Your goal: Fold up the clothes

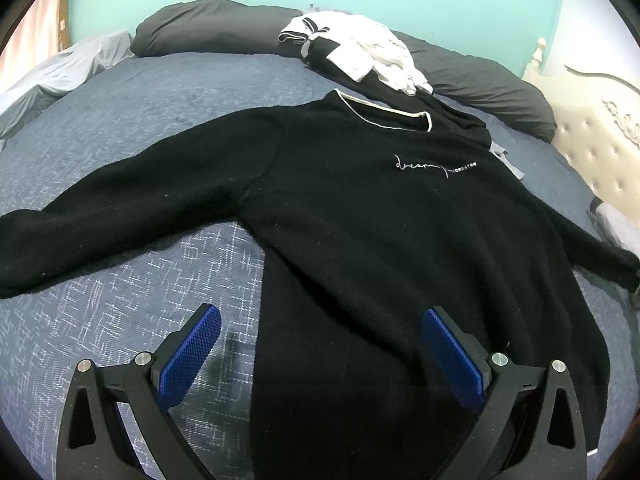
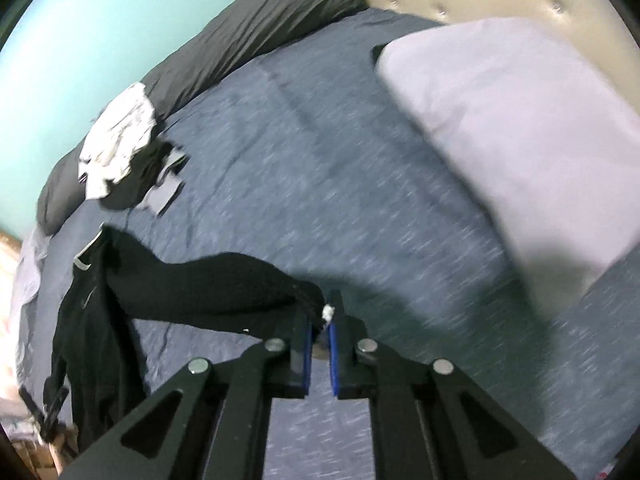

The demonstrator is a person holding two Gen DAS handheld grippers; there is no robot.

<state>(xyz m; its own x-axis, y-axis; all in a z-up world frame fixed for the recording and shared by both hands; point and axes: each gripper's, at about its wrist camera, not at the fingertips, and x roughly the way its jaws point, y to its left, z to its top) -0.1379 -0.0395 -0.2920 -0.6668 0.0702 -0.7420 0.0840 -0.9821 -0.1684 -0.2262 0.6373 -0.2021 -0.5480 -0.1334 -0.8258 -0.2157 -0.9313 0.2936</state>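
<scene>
Right wrist view: right hand-held gripper clamps the black sweater sleeve cuff, left hand-held gripper spread wide above the hem, so likely next: fold the sleeve across the body.

**Soft Knit, Hard Plastic**

The black sweater looked a fuzzy, matt knit, its script shiny. The bed cover was a blue-grey woven cloth with a flecked pattern. The left tool had matt black plastic arms, textured blue pads and bright metal pins. The headboard looked tufted, smooth cream upholstery.
</scene>
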